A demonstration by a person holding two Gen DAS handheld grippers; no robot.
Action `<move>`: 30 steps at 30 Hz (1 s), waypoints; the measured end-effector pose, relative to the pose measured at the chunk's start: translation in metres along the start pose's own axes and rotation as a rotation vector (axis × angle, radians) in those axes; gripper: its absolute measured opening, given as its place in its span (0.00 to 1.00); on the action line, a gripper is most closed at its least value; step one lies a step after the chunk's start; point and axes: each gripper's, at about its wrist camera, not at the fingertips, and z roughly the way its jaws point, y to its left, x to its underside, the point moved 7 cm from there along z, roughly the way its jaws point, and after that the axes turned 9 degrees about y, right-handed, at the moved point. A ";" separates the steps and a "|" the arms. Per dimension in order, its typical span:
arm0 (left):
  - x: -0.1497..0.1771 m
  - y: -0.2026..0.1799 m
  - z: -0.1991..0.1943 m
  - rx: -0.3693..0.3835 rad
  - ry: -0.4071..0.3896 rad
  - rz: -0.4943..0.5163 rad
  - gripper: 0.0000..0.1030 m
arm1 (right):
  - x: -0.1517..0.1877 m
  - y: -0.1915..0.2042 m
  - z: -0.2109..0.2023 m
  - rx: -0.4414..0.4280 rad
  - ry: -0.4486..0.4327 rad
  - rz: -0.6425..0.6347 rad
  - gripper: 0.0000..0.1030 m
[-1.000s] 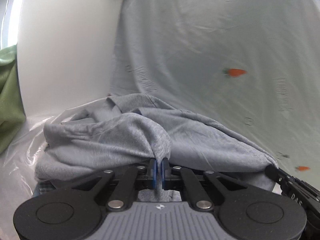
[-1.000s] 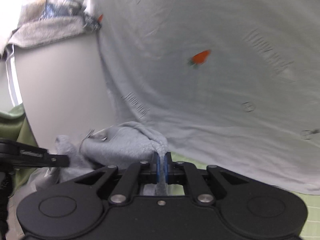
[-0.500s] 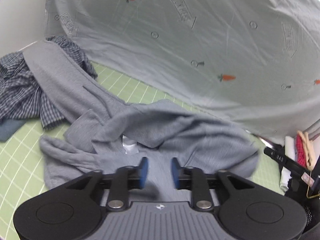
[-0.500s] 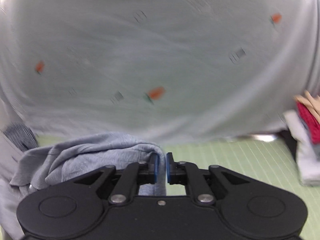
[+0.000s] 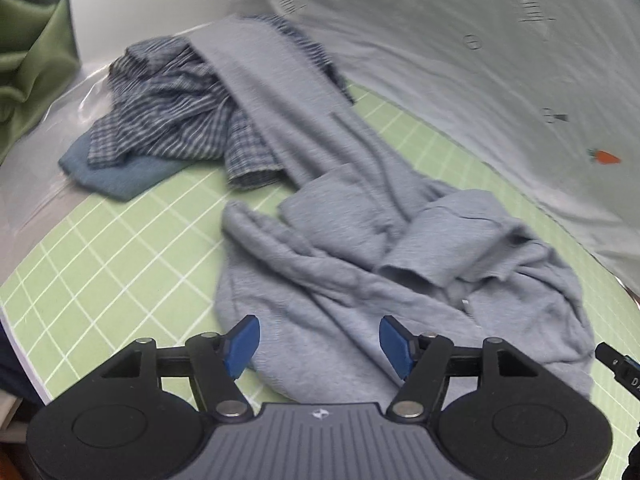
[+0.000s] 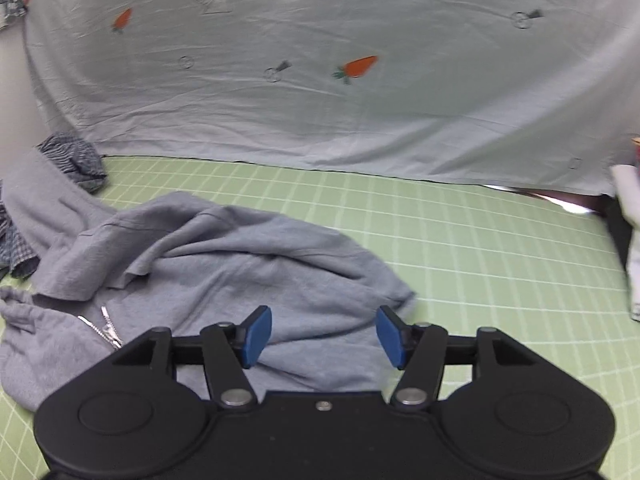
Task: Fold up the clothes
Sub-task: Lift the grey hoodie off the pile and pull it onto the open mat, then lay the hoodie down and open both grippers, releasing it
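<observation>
A grey zip-up sweatshirt (image 5: 360, 256) lies crumpled on the green gridded mat (image 5: 120, 248), one long part stretching back over a pile of other clothes. My left gripper (image 5: 320, 340) hovers over its near edge, jaws opening, blue pads apart and pressing on nothing. In the right wrist view the same sweatshirt (image 6: 224, 264) shows its metal zipper (image 6: 105, 326) at lower left. My right gripper (image 6: 322, 334) stands over the garment's near right part, jaws opening too, with fabric below the gap but not pinched.
A blue-white checked shirt (image 5: 172, 112) lies on a blue-grey folded cloth (image 5: 116, 178) at the mat's far left. A pale sheet with carrot prints (image 6: 340, 80) hangs behind the mat. White and red items (image 6: 630, 216) sit at the right edge. Green fabric (image 5: 28, 52) hangs at far left.
Both grippers were shut on the grey sweatshirt and held it up; they swung over the mat, lowered and opened. The sweatshirt now lies released on the mat.
</observation>
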 end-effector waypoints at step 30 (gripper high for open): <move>-0.017 -0.009 0.082 -0.053 0.192 0.010 0.72 | -0.049 -0.231 0.040 0.473 -0.034 0.492 0.11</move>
